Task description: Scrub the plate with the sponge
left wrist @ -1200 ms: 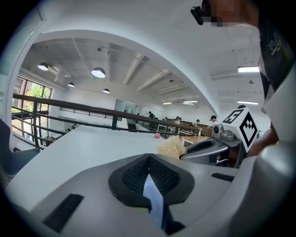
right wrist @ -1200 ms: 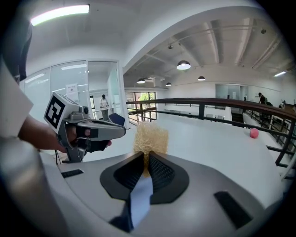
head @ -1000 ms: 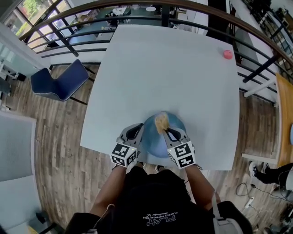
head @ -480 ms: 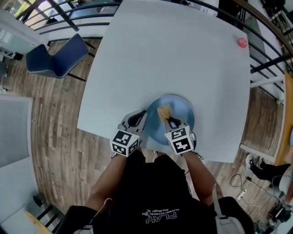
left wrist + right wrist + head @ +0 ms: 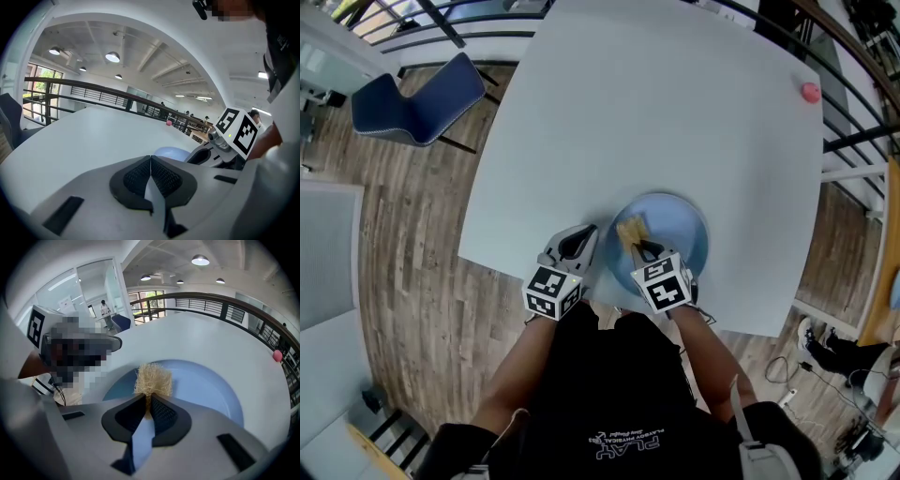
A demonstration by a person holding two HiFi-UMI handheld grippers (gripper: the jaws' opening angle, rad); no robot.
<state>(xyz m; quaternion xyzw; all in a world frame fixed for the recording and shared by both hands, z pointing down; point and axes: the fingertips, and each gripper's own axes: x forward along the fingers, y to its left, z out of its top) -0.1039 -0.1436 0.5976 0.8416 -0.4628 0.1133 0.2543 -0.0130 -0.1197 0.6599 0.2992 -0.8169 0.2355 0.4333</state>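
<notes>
Right gripper view: the right gripper (image 5: pixel 149 401) clamps the fibrous sponge (image 5: pixel 153 379), which juts straight ahead over the blue plate (image 5: pixel 206 385) at the table's (image 5: pixel 656 112) near edge; the left gripper (image 5: pixel 151 161), jaws together and empty, sits beside the plate's left rim.

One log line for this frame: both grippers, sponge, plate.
right gripper: shut on sponge | sponge: over plate, contact unclear | left gripper: shut, empty, beside plate's left rim | plate: blue, on table
</notes>
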